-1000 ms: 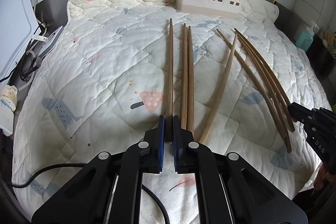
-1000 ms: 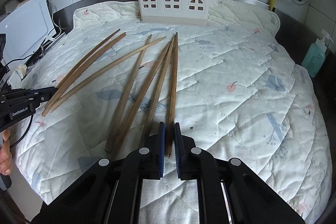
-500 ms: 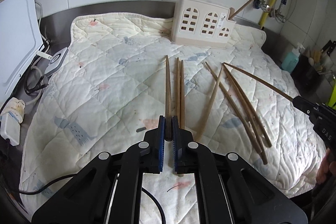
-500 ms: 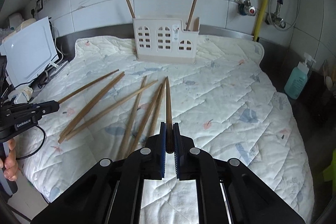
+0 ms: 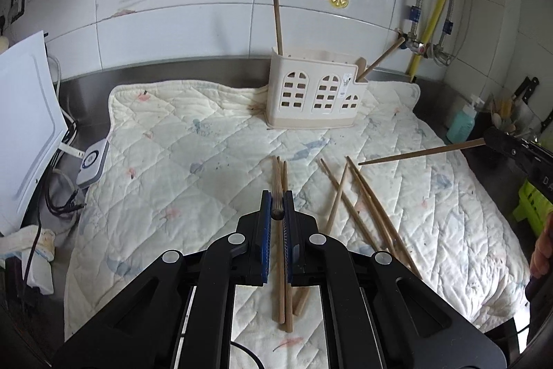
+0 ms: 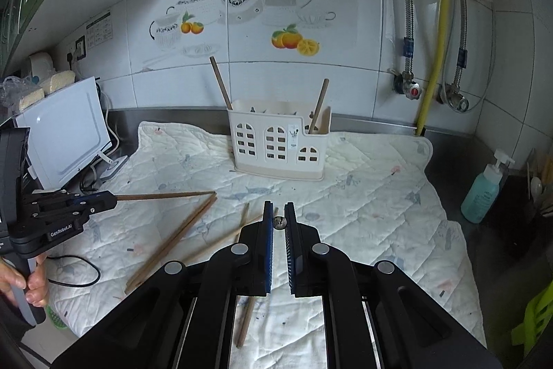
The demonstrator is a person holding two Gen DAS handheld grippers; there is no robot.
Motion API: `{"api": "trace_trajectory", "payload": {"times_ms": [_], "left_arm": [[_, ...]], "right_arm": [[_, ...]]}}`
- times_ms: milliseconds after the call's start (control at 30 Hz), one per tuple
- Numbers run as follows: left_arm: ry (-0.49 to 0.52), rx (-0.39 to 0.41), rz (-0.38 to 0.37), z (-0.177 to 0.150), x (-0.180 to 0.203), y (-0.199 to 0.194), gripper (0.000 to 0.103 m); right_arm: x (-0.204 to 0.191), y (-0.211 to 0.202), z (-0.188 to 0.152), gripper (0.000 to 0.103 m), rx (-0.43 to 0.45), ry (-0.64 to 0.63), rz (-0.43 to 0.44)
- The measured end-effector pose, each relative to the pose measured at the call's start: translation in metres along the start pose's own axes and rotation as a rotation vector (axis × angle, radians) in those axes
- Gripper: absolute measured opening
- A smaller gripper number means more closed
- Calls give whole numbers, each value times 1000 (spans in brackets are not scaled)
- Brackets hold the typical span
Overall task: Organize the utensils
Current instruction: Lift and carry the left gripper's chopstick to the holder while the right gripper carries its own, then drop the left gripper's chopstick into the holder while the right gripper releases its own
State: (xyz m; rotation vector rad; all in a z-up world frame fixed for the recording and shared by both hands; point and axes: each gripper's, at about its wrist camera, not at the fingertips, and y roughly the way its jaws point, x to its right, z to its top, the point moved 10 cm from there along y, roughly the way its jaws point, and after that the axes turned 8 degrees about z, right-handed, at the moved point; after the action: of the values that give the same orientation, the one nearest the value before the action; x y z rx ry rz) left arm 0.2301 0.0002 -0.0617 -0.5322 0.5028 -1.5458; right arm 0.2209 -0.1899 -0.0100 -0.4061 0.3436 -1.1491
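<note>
The left wrist view shows the left gripper clamped on one chopstick, seen almost end-on; the stick runs forward from the pads toward 12 o'clock. At 3 o'clock in the same view the right gripper holds its own stick level above the quilt, tip pointing toward 9 o'clock. The right wrist view gives the reverse: the right gripper is closed on a stick end that shows only as a round butt between the pads, while the left gripper at 9 o'clock carries its stick clear of the cloth, a hand on its handle below.

Only the right view shows the soap bottle plainly, at 3 o'clock.

The surface is a pale quilt on a steel counter, with white tiled wall behind and a yellow pipe at 1 o'clock. The holder stands upright on the quilt at 12 o'clock.

Counts: two sticks stand in the holder, one at each end; two are gripped; the left view shows about six more lying loose on the quilt, two beneath the left gripper and roughly four crossed at 4 o'clock.
</note>
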Motion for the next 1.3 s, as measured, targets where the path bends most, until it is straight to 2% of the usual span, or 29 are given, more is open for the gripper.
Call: {"api": "trace_trajectory", "payload": {"times_ms": [300,467,667,1000,1200,1300], "left_arm": [[27,24,-36,47,8,5,5],[63,45,-55,84,20,9,5],[104,90,-80,131,38,8,5],[71,256,-109,220,49,-11,5],[27,367,-87,267,44,-20,5],[8,376,-67,281,40,-9,5]], "right_arm": [[10,7,47,7,6,-9,47],[17,10,79,7,8,-12,70],[23,13,116,7,2,-66,56],[49,23,164,7,-6,-72,29],[62,40,177,7,-39,-75,2],[68,52,177,7,-68,-72,-5]]}}
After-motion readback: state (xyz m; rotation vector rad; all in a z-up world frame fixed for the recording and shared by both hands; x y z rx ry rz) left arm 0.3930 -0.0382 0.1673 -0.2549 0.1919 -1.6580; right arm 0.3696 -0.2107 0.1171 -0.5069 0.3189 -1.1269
